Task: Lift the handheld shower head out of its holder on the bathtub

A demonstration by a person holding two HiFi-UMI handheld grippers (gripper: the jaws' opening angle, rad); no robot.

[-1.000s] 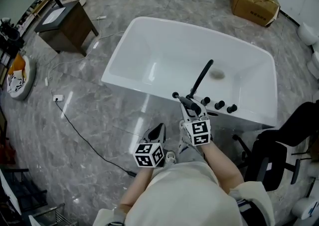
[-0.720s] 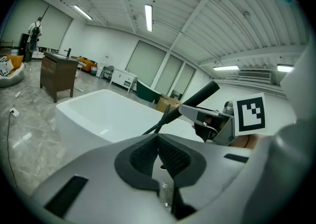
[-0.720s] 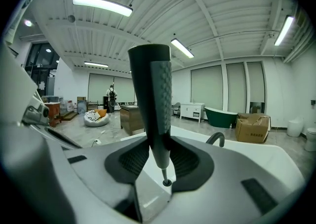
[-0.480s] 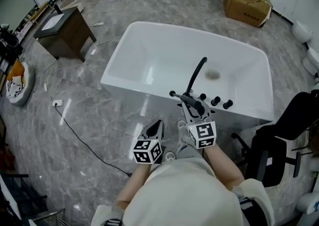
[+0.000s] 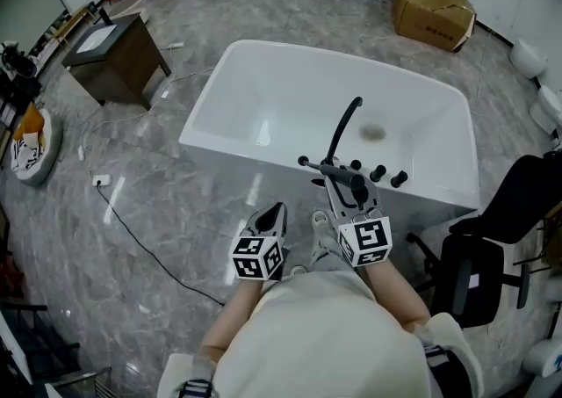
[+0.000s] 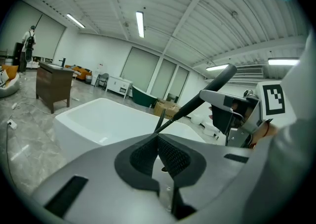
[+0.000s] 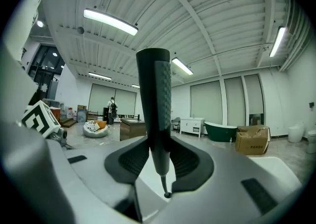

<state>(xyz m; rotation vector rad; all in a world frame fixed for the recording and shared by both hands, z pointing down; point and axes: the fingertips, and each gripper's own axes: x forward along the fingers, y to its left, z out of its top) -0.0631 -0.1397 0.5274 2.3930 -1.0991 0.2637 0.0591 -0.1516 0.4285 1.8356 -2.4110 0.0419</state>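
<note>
The white bathtub stands in front of me, with a curved black spout and three black knobs on its near rim. My right gripper is shut on the dark, stick-shaped handheld shower head, which hangs just above the rim beside the knobs. In the right gripper view the shower head stands upright between the pads of the right gripper. My left gripper is lower and to the left, over the floor, shut on nothing. From the left gripper, the shower head slants across.
A brown side table stands at the far left and a cardboard box beyond the tub. Close on my right is a black chair. A black cable runs across the grey marble floor. A person stands far off.
My right gripper has risen with the shower head and drawn back a little from the tub rim. The left gripper has lifted slightly.
</note>
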